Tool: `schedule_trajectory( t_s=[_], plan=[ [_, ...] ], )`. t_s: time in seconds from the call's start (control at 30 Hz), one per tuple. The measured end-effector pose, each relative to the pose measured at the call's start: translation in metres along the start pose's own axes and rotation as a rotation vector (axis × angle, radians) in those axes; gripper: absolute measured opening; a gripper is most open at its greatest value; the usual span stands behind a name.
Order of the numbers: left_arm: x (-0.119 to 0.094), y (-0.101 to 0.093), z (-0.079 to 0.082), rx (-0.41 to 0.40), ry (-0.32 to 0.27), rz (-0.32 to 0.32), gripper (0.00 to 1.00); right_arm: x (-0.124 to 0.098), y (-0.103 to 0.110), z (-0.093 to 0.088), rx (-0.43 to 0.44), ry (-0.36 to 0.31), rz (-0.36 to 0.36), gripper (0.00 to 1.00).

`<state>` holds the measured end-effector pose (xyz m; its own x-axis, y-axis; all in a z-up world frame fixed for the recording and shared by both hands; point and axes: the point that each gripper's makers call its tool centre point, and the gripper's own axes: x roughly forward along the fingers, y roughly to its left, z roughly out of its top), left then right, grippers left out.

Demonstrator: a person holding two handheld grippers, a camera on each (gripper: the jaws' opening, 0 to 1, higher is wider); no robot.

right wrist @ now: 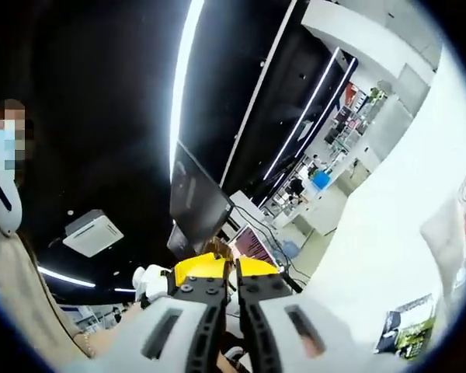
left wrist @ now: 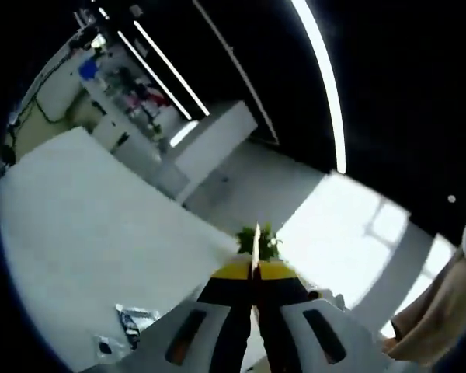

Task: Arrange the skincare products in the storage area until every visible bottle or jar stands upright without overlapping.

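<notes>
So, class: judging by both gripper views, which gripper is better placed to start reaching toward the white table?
Left, marginally. The left gripper, shut and empty, has the white table broad beside it and a dark packet nearby. The right gripper, also shut, points toward the ceiling, table at its edge.

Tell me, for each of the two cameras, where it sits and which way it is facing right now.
Left gripper view: rides on the left tongs, tilted up over a white table toward a dark ceiling with light strips; its jaws stand closed, a beige sleeve at the right edge.
Right gripper view: rides on the right tongs, aimed up at the ceiling and a hanging monitor; jaws closed, a sleeve at the left.
Shared: the dark ceiling with strip lights and a white surface.
</notes>
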<state>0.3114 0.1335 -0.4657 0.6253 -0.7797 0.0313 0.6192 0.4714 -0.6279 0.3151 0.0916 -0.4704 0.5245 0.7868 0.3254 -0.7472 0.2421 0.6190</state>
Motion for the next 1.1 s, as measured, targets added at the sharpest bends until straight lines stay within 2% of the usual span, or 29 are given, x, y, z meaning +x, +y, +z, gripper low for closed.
schedule_trajectory(
  t_s=[0.03,0.07,0.1,0.13,0.2,0.33,0.43,0.53,0.57,0.77,0.87,0.93,1.0,1.1],
  plan=[
    [0.000,-0.001,-0.006,0.059,0.059,-0.001,0.00,-0.001,0.000,0.002,-0.002,0.013,0.013,0.13],
    [0.000,-0.004,-0.013,0.077,0.108,-0.019,0.00,-0.003,0.001,0.004,-0.025,0.028,0.029,0.17],
    [0.001,-0.006,-0.016,0.095,0.133,-0.025,0.00,-0.003,0.000,0.005,-0.029,0.041,0.027,0.20],
    [0.001,-0.013,-0.022,0.119,0.174,-0.062,0.00,-0.005,0.000,0.004,-0.037,0.068,0.031,0.22],
    [0.003,-0.021,-0.030,0.126,0.214,-0.100,0.00,-0.007,0.002,0.000,-0.037,0.105,0.053,0.22],
    [0.007,-0.024,-0.043,0.145,0.271,-0.113,0.00,-0.010,0.009,-0.011,0.001,0.168,0.092,0.18],
    [0.008,-0.022,-0.049,0.156,0.302,-0.111,0.00,-0.011,0.010,-0.022,-0.009,0.227,0.097,0.12],
    [0.007,-0.017,-0.054,0.158,0.336,-0.099,0.00,-0.012,0.013,-0.024,-0.010,0.241,0.111,0.03],
    [0.006,-0.016,-0.056,0.146,0.346,-0.104,0.00,-0.013,0.013,-0.025,-0.039,0.253,0.111,0.03],
    [0.006,-0.018,-0.056,0.109,0.326,-0.128,0.00,-0.015,0.015,-0.023,-0.049,0.249,0.127,0.01],
    [0.008,-0.016,-0.053,0.128,0.275,-0.127,0.00,-0.012,0.012,-0.019,-0.047,0.213,0.106,0.01],
    [0.008,-0.013,-0.050,0.101,0.240,-0.115,0.01,-0.011,0.010,-0.015,-0.011,0.182,0.094,0.01],
    [0.006,-0.010,-0.052,0.088,0.233,-0.110,0.03,-0.010,0.008,-0.010,0.012,0.146,0.080,0.01],
    [0.005,-0.009,-0.051,0.046,0.193,-0.106,0.01,-0.010,0.004,-0.007,0.034,0.118,0.057,0.01]
  ],
)
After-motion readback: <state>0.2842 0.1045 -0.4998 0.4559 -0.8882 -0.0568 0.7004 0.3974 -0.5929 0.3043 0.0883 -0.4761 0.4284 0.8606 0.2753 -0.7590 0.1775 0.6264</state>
